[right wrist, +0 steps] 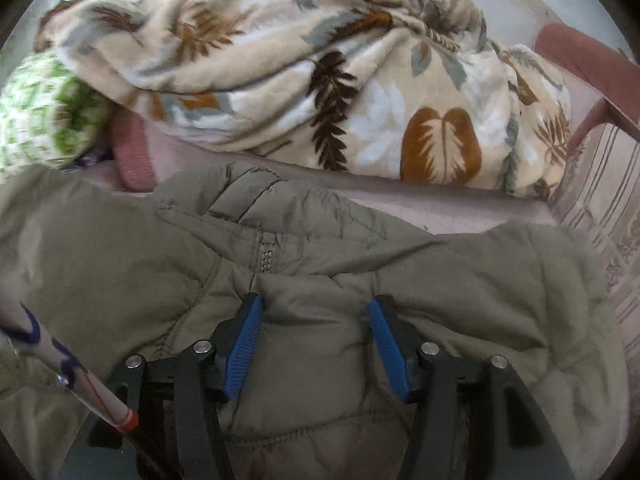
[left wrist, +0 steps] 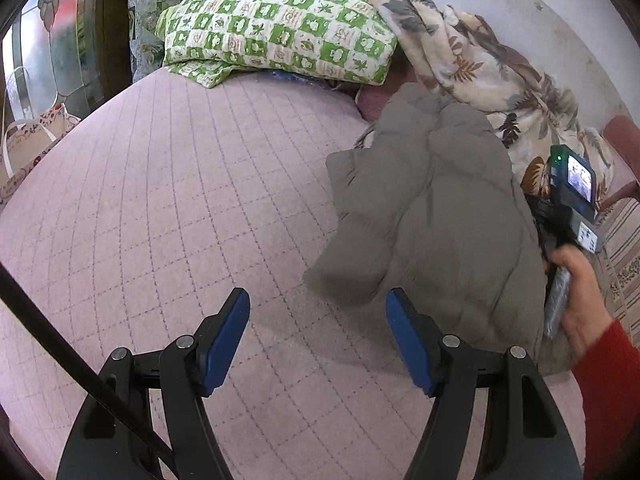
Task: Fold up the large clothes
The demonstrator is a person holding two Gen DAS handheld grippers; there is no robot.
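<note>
My left claw point(left wrist: 318, 312) hangs open above the bed point(left wrist: 168, 200); my right claw point(right wrist: 316, 320), jaws spread, presses on the khaki padded jacket point(right wrist: 320, 280) bunched near the bed's far edge beside the blanket point(right wrist: 340, 80).

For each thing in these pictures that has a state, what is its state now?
Left tongs: open, empty, above the pink bedcover.
Right tongs: open, a bunch of jacket between them, not clamped.
Grey-green padded jacket: crumpled, not folded, zip closed where visible.
Leaf-print blanket: heaped, unfolded.
Green checked pillow: lying partly under the blanket.
</note>
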